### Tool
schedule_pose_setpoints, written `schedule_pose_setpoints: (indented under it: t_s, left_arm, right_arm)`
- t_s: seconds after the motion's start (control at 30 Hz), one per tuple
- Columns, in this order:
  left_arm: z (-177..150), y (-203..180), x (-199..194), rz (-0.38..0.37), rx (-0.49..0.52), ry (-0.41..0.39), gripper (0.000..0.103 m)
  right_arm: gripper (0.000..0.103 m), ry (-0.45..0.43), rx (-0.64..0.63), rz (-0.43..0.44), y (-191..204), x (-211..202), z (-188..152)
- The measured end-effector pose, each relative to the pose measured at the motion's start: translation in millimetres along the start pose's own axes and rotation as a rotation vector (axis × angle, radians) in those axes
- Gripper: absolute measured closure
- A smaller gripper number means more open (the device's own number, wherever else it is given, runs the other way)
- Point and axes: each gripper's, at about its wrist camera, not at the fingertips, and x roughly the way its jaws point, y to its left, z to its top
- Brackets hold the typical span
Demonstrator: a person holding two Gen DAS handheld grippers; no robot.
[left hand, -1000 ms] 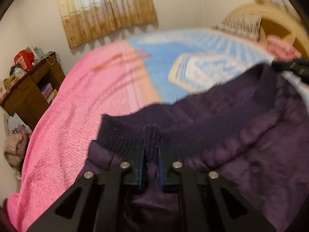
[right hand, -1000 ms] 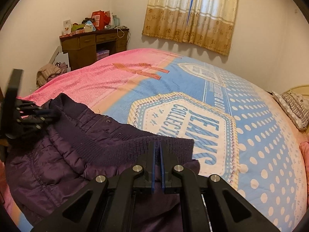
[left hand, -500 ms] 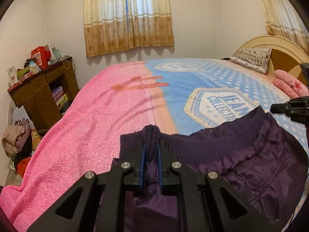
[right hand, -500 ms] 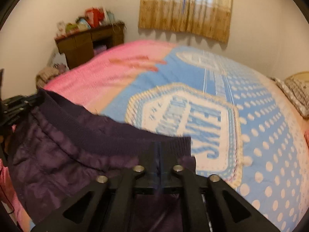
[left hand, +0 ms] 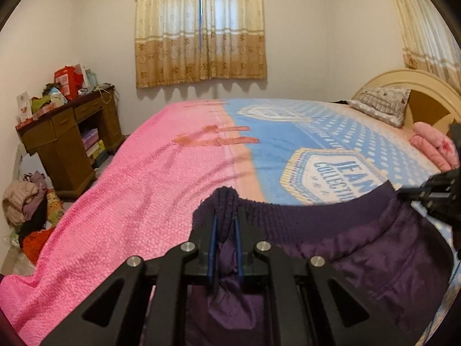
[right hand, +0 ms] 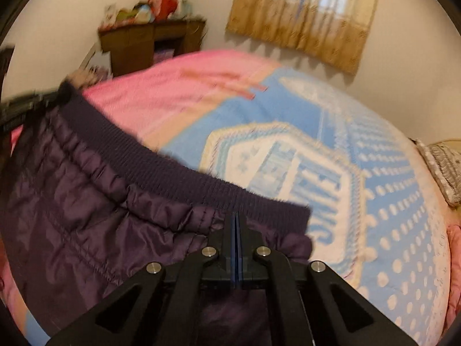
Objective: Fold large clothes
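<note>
**Both corners pinched, purple quilted thing stretched over the bed**

Going left to right. Off at the left side of the room there's a wooden desk (left hand: 69, 138) piled with stuff and a heap of clothes (left hand: 26, 204) on the floor, none of it in play.

The left gripper (left hand: 224, 230) has its fingers nearly together, pinching a bunched-up end of the dark knit band (left hand: 317, 219) that runs along the top edge of the purple garment (left hand: 374, 259). You can see a lump of the ribbing poking up between the blue pads, so that's a solid bite on thick fabric.

The garment hangs between the two grippers, just over the near edge of the bed cover (left hand: 144, 201), with the band pulled into a fairly straight line. My guess is that's the point: hold both ends of the band so the piece spreads flat before it goes down for folding.

The right gripper (right hand: 236, 227) looks pressed fully together at the other end, just under the band. Its jaws have just been closing, and the view is blurry, so I can't quite say how much cloth it caught, but the fabric sits right at the tips.

Pillow (left hand: 383, 106) and headboard are far right, well clear.
</note>
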Motion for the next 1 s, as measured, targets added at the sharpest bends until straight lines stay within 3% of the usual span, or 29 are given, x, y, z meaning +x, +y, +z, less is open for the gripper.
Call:
schedule_pose_setpoints:
  t_s: [0.1, 0.27, 0.4, 0.53, 0.83, 0.93, 1.0]
  left_arm:
    - [-6, -5, 23, 0.065, 0.046, 0.027, 0.091]
    - [-24, -12, 73, 0.125, 0.084, 0.152, 0.09]
    - [-36, -28, 90, 0.177, 0.158, 0.198, 0.09]
    - [-41, -33, 92, 0.208, 0.177, 0.199, 0.089]
    - [-41, -32, 93, 0.217, 0.186, 0.228, 0.088]
    - [-28, -26, 80, 0.196, 0.146, 0.217, 0.077]
    - [-13, -23, 44, 0.193, 0.091, 0.142, 0.065]
  right_arm:
    - [0.103, 0.02, -0.013, -0.032, 2, 17, 0]
    - [0.103, 0.091, -0.025, -0.107, 4, 61, -17]
    - [0.103, 0.113, 0.013, -0.103, 0, 80, -27]
    - [0.103, 0.105, -0.027, -0.171, 11, 88, -30]
    - [0.102, 0.108, -0.049, -0.196, 13, 93, -29]
    - [0.103, 0.115, 0.01, -0.156, 1, 78, -21]
    - [0.102, 0.055, 0.104, -0.163, -9, 49, -18]
